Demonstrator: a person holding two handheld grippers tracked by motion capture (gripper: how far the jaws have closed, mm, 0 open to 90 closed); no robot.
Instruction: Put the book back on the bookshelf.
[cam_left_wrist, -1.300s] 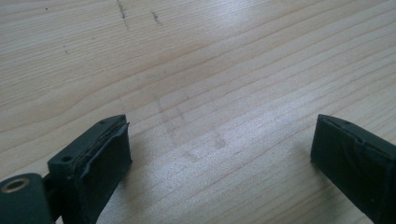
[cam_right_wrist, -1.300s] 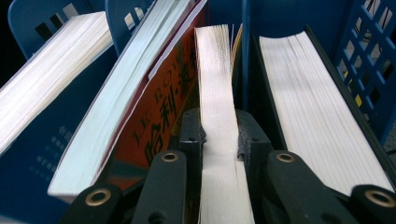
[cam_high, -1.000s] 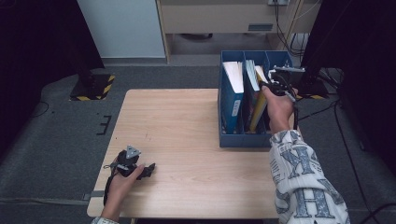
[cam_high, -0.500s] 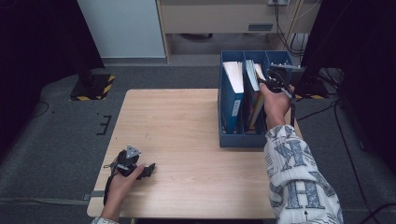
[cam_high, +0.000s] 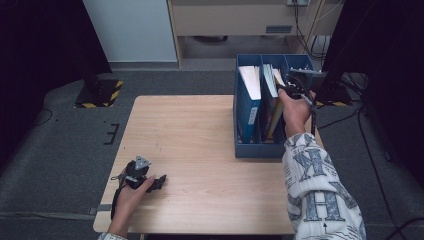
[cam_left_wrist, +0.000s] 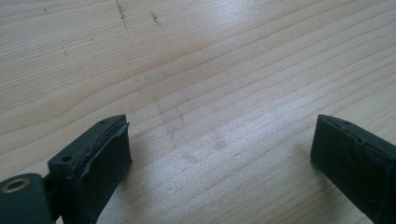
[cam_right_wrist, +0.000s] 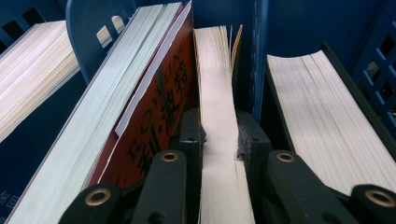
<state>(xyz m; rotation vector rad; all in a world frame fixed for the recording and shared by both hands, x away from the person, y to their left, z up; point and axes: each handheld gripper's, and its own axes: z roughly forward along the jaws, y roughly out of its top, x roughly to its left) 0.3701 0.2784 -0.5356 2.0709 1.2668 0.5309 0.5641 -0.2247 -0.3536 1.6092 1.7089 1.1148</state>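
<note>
A blue three-slot file box (cam_high: 260, 149) stands on the right side of the wooden table (cam_high: 200, 135), with books upright in it. My right gripper (cam_high: 289, 90) reaches down into the middle slot. Its jaws are shut on the page edges of a pale book (cam_right_wrist: 218, 70), pinching it so the block bows. A red-covered book (cam_right_wrist: 163, 98) leans right beside the held one. My left gripper (cam_high: 159, 181) lies near the table's front left corner, in a hand. Its jaws (cam_left_wrist: 224, 137) stand wide open over bare wood.
A thick book (cam_right_wrist: 322, 112) fills the slot right of the blue divider (cam_right_wrist: 259, 65), and a white one (cam_high: 250, 80) the left slot. Grey floor surrounds the table, with cables (cam_high: 360, 125) at the right and a cabinet (cam_high: 235, 17) behind.
The right hand has edged slightly over the box, still gripping the book. The left hand has kept still.
</note>
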